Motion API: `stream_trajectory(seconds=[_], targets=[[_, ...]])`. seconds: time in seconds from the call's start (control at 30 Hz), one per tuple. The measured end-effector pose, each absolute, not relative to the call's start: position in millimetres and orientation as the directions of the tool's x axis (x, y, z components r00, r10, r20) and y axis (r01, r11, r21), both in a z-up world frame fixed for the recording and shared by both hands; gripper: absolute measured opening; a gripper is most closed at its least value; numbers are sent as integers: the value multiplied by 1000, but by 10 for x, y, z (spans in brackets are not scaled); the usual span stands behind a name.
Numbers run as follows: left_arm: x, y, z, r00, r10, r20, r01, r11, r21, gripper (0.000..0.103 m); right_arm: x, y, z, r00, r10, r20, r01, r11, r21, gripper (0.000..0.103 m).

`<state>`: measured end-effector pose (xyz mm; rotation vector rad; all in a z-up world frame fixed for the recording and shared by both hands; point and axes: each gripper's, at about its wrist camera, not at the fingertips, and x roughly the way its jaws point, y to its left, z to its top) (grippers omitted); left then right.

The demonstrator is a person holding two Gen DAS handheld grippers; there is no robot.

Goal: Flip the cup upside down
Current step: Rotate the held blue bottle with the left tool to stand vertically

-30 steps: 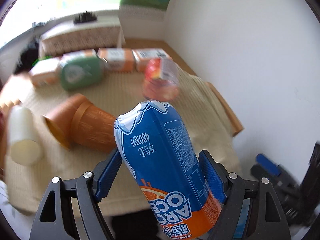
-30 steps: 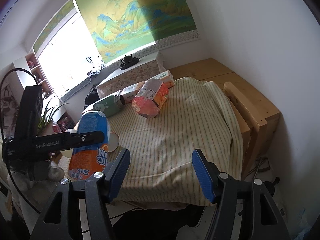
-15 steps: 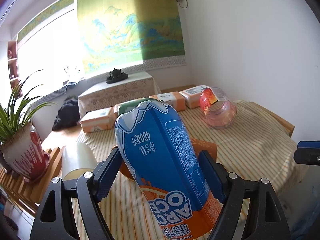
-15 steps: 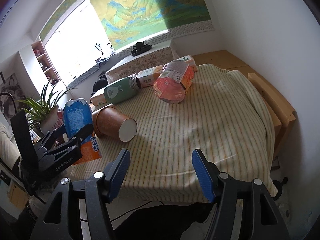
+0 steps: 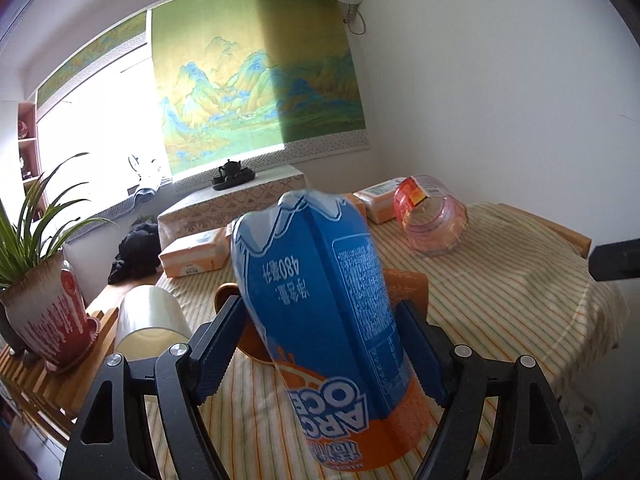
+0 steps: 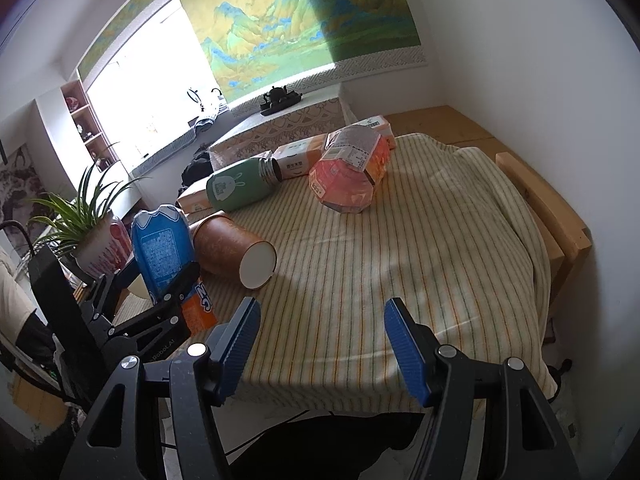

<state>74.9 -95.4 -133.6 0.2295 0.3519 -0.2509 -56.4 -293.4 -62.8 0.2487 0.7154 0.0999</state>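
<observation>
A blue and orange printed cup (image 5: 320, 300) sits between the blue pads of my left gripper (image 5: 320, 320), which is shut on its sides. Its lettering reads upside down in the left wrist view. In the right wrist view the same cup (image 6: 160, 248) stands nearly upright at the striped tablecloth's left edge, orange end down, with the left gripper (image 6: 168, 284) around it. I cannot tell whether it touches the cloth. My right gripper (image 6: 322, 320) is open over the table's near edge with nothing between its fingers.
A brown paper cup (image 6: 232, 248) lies on its side just right of the held cup. A green flask (image 6: 240, 184), a pink clear container (image 6: 348, 184) and tissue boxes (image 5: 196, 256) lie farther back. A whitish cup (image 5: 148, 320) and a potted plant (image 5: 48, 316) are at the left.
My left gripper has swung from looking down at the table to looking level across it, carrying the cup lower toward the table's left edge. The right gripper has stayed open.
</observation>
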Motion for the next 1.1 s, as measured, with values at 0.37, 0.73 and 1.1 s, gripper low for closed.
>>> stream_trajectory(seconds=[0.37, 0.73, 1.1], targets=[[525, -859, -1339, 886, -244, -393, 324, 934, 150, 80, -608, -2749, -569, 754, 182, -631, -33, 970, 240, 61], [702, -838, -1167, 816, -284, -503, 382, 919, 101, 87, -508, -2698, -565, 747, 200, -634, -55, 969, 241, 61], [1858, -1235, -838, 444, -270, -854, 503, 864, -12, 92, -472, -2919, -658, 752, 210, -625, -24, 956, 293, 61]])
